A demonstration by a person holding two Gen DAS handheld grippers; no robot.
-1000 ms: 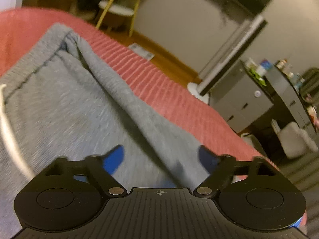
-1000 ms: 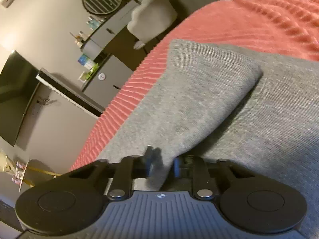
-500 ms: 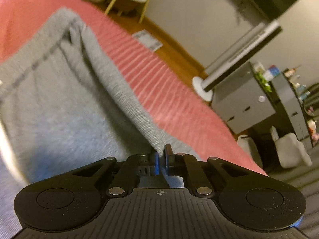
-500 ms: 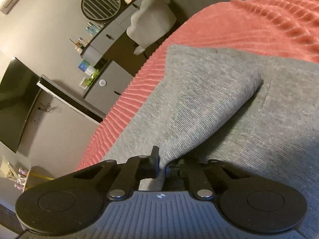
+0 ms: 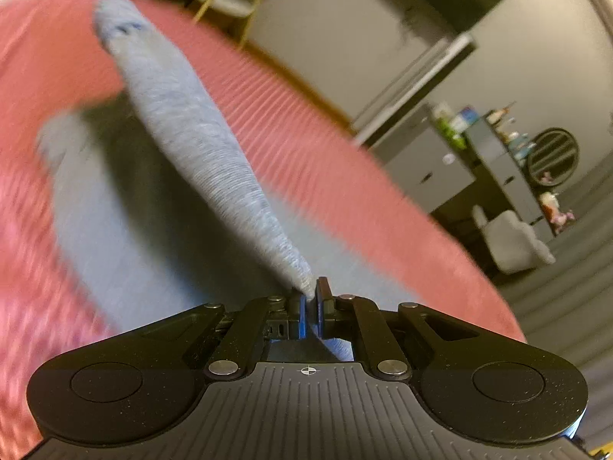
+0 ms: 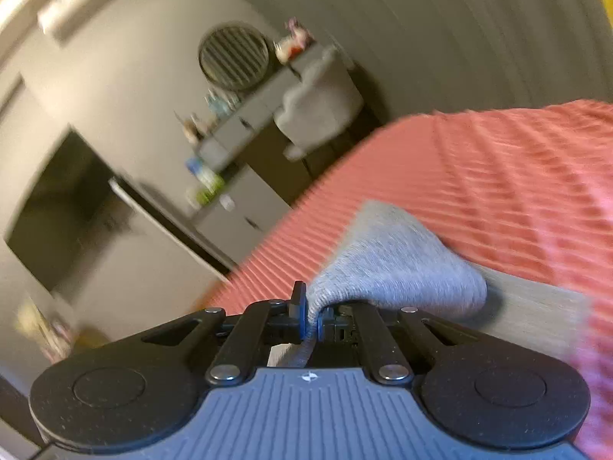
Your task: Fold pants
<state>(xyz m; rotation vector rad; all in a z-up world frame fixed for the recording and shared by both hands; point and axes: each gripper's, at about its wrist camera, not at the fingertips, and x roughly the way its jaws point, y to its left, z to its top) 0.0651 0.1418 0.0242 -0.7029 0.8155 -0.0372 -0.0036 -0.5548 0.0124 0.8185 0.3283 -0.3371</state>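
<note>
At the bottom centre of the left wrist view our left gripper has its fingers pinching an edge of the grey knit pants. That edge is lifted into a taut ridge running to the upper left, so the layer can be carried over. In the right wrist view the right gripper clamps another corner, the cloth bulging to the centre right – two holds keep the edge straight. Beyond, the rest lies on the coral ribbed bedspread.
</note>
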